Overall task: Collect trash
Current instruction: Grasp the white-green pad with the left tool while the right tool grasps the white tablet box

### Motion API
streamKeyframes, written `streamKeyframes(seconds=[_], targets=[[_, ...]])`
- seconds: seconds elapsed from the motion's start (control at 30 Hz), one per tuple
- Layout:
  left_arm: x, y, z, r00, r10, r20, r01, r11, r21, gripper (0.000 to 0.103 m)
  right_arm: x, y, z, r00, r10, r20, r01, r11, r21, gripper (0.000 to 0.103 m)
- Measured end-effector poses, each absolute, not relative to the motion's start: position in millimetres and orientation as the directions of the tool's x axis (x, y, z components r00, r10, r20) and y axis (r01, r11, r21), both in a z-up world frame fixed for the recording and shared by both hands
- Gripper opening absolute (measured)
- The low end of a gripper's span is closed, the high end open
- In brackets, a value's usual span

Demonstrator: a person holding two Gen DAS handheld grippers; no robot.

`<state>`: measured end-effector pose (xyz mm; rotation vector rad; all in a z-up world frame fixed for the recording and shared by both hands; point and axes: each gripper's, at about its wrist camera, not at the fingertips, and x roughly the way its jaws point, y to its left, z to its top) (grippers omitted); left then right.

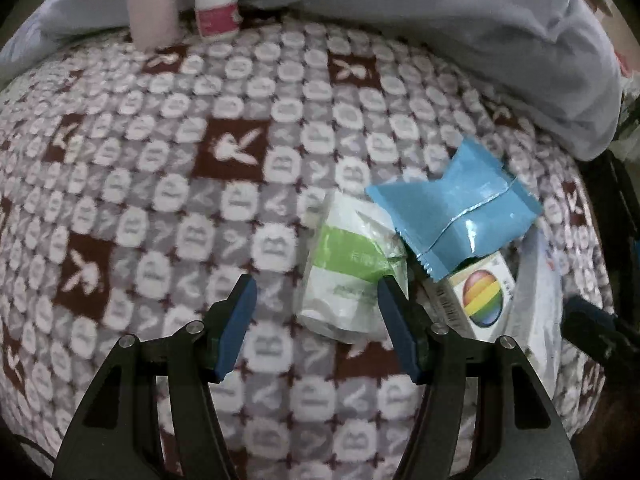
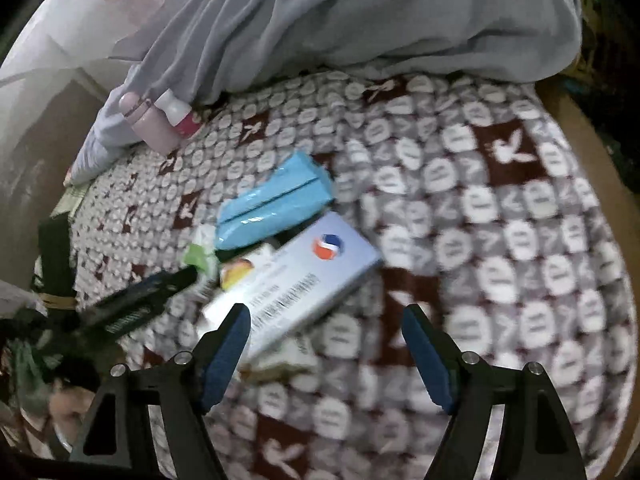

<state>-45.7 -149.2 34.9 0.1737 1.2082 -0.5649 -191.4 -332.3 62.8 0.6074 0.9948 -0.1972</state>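
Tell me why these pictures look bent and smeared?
Left wrist view: fisheye lens bulges the patterned blanket; the blue wrapper shows glare streaks. Right wrist view: motion blur smears the white box and blanket; corners go dark.

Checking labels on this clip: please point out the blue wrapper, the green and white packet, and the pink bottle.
blue wrapper (image 1: 456,208): left wrist view, middle of its flat face.
green and white packet (image 1: 348,268): left wrist view, on its green band.
pink bottle (image 1: 152,8): left wrist view, middle of its body.
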Motion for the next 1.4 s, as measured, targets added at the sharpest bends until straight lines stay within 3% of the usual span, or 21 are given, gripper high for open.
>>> streamKeyframes(seconds=[0.2, 0.43, 0.6, 0.63, 0.67, 0.73, 0.8, 0.93, 1.23, 1.4], targets=[[-48, -145, 33, 0.23, -0.343, -0.911, 0.502, 0.843, -0.191, 0.062, -161, -327, 45, 0.533, 0.138, -0.835, 0.494, 0.751, 0.439, 0.076], [-51, -144, 35, 0.214, -0.346, -0.913, 0.515, 0.835, -0.196, 0.062, -174, -320, 46, 0.458, 0.048, -0.888, 0.405, 0.878, 0.256, 0.076], [-49, -157, 31, 0.213, -0.343, -0.915, 0.501, 0.842, -0.199, 0.061, -182, -332, 46, 0.477, 0.041, -0.878, 0.398, 0.88, 0.257, 0.076], [-49, -158, 31, 0.215, -0.344, -0.914, 0.501, 0.842, -0.199, 0.06, -179, -331, 46, 0.485, 0.034, -0.874, 0.39, 0.886, 0.25, 0.076], [-50, -158, 31, 0.217, -0.352, -0.91, 0.507, 0.838, -0.203, 0.046, -176, -328, 45, 0.492, 0.03, -0.87, 0.374, 0.895, 0.243, 0.075], [-54, -157, 32, 0.2, -0.376, -0.905, 0.526, 0.82, -0.225, 0.034, -175, -325, 44, 0.514, 0.065, -0.856, 0.339, 0.901, 0.271, 0.053], [-59, -155, 35, 0.197, -0.386, -0.901, 0.541, 0.809, -0.228, 0.026, -179, -322, 45, 0.521, 0.063, -0.851, 0.334, 0.903, 0.271, 0.047], [-67, -144, 41, 0.188, -0.393, -0.9, 0.546, 0.804, -0.237, 0.022, -190, -324, 51, 0.525, 0.034, -0.851, 0.333, 0.911, 0.242, 0.047], [-72, -119, 42, 0.172, -0.384, -0.907, 0.54, 0.807, -0.239, 0.021, -177, -303, 38, 0.465, 0.003, -0.885, 0.226, 0.967, 0.122, 0.058], [-69, -127, 35, 0.161, -0.381, -0.911, 0.537, 0.808, -0.243, 0.022, -165, -301, 32, 0.491, -0.01, -0.871, 0.236, 0.964, 0.122, 0.058]])
